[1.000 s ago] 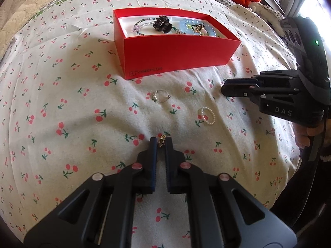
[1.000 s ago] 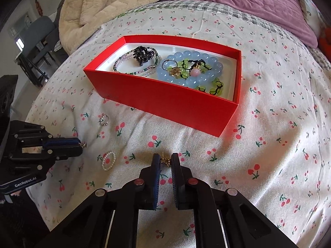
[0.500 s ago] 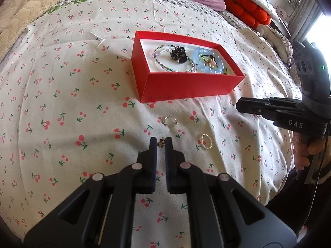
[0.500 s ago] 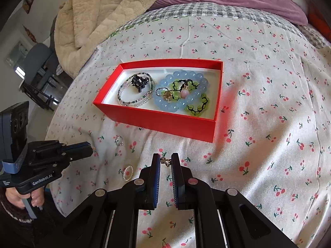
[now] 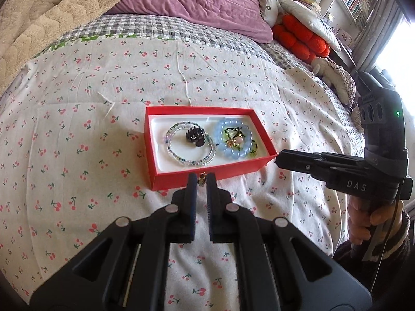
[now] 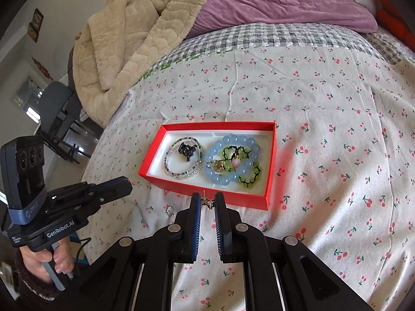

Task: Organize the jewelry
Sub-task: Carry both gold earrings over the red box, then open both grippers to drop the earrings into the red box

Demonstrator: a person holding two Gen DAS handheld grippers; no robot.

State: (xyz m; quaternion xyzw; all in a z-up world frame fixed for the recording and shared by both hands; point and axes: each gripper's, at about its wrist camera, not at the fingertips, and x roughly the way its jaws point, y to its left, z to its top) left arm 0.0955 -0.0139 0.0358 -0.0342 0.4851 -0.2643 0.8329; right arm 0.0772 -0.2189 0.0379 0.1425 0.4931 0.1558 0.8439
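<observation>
A red box (image 5: 207, 175) (image 6: 220, 193) with a white inside lies on the cherry-print bed sheet. It holds a clear bead necklace (image 5: 190, 146), a black hair clip (image 5: 194, 136), a blue bead bracelet (image 5: 234, 142) and a green one. My left gripper (image 5: 201, 178) is shut on a small gold earring (image 5: 201, 178), raised in front of the box's near wall. My right gripper (image 6: 207, 202) is shut on another small gold earring (image 6: 207, 202), also raised before the box. A silver ring (image 6: 170, 210) lies on the sheet.
A beige blanket (image 6: 135, 33) and a purple duvet (image 6: 280, 2) lie at the bed's far end. Orange cushions (image 5: 301, 39) sit at the far right. A chair (image 6: 57, 108) stands off the bed's left side.
Both grippers have risen well above the sheet, each holding its earring, and moved toward the red box. The rings on the sheet have dropped out of the left wrist view.
</observation>
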